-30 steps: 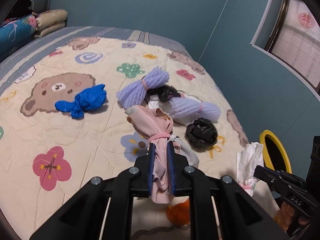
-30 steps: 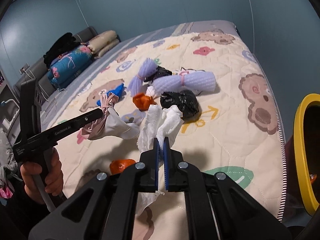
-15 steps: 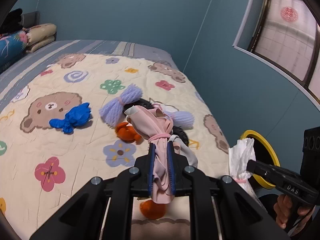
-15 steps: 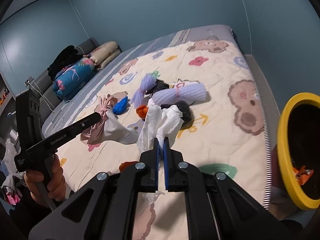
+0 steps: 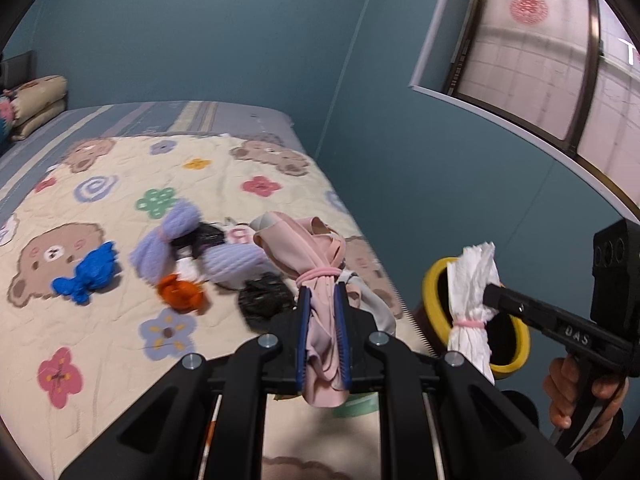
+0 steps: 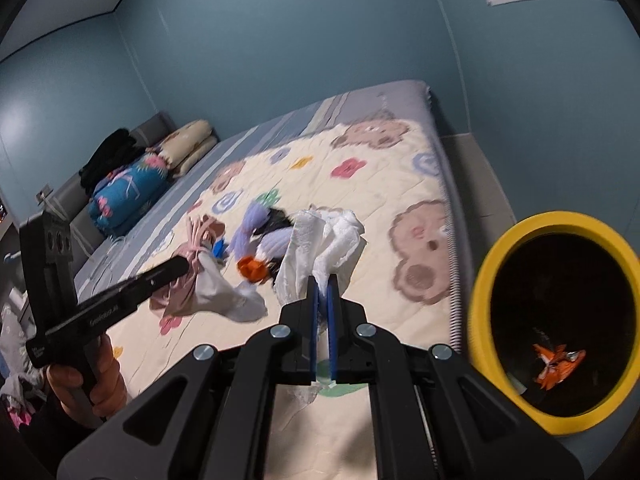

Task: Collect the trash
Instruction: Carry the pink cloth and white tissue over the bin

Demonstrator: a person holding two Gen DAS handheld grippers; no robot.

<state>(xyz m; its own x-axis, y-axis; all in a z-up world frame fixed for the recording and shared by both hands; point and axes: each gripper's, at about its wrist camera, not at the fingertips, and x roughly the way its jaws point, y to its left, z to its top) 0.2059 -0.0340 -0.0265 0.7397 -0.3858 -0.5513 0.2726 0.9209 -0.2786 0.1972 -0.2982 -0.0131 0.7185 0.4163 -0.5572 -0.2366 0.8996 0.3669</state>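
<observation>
Pink cloth bundle (image 5: pixel 316 264) hangs pinched in the left gripper (image 5: pixel 323 308) jaws above the bed (image 5: pixel 120 352). White paper wad (image 6: pixel 320 248), tied with a pink band, is pinched in the right gripper (image 6: pixel 322 300) jaws beside the yellow-rimmed bin (image 6: pixel 480 312).

Black two-finger left gripper (image 5: pixel 323 300) on angular black arms, with blue ribbed pads (image 5: pixel 303 332) and round silver screws (image 5: pixel 268 340) at the joints. Matching right gripper (image 6: pixel 322 289), blue-padded, same silver screws (image 6: pixel 280 331). Seen from the side, long black jaw bars with white lettering, a pistol-style handle, and a boxy black block (image 5: pixel 614 256) bearing round holes. Dark sleeve (image 5: pixel 596 440) at the right hand (image 5: pixel 576 392).
</observation>
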